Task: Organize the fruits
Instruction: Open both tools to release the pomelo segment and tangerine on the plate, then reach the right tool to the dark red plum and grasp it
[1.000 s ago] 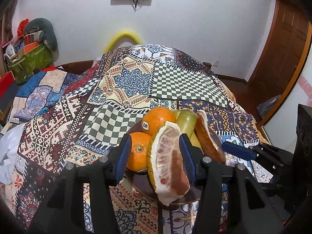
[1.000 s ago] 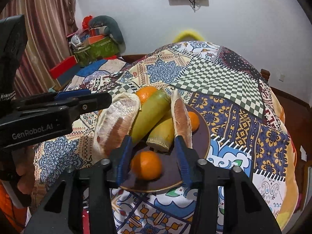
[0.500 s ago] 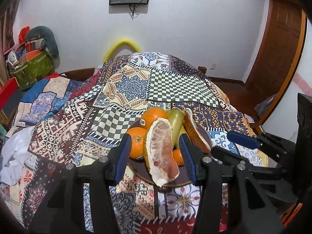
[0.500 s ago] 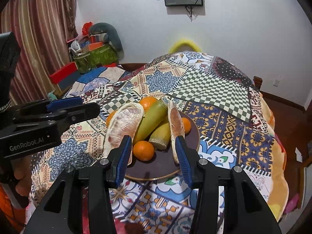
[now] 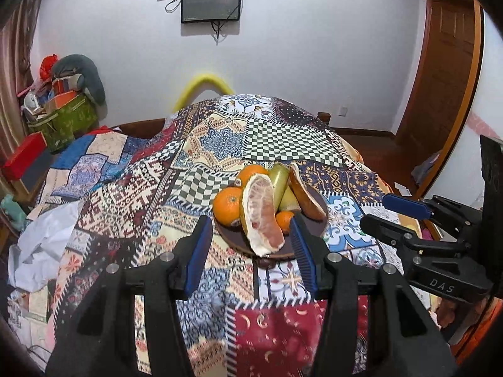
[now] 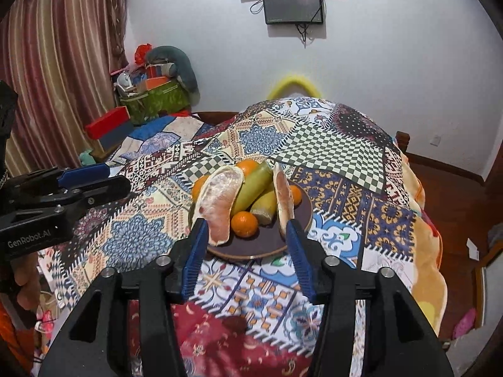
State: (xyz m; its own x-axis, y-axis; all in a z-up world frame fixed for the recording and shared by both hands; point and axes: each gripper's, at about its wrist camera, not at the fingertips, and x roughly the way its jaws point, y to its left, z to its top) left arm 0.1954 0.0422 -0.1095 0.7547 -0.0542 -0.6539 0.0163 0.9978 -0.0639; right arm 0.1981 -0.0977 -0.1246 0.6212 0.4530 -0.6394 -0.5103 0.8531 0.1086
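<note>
A dark brown plate [image 5: 323,216] [image 6: 261,246] sits on the patchwork cloth. It holds oranges [image 5: 228,209] [image 6: 244,223], two peeled pomelo wedges [image 5: 262,216] [image 6: 221,205] and two green-yellow long fruits [image 5: 279,177] [image 6: 253,185]. My left gripper [image 5: 250,220] [image 6: 115,177] hangs in front of and above the plate, its jaws opening with nothing between them. To its right, my right gripper [image 6: 245,223] [image 5: 375,212] is likewise back from the plate, jaws opening and empty. All the fruit lies on the plate, clear of the pads.
The patchwork cloth [image 5: 220,144] covers a domed table. Crumpled white paper [image 5: 41,242] lies at its left edge. A green basket of clutter [image 6: 157,99] and a red box [image 6: 108,124] stand by the wall. A wooden door [image 5: 440,62] is at right. A hand [image 6: 25,282] grips the left tool.
Both grippers have drawn back and upward from the plate, so the fruit looks smaller and farther off. The right jaws stand a little wider than before.
</note>
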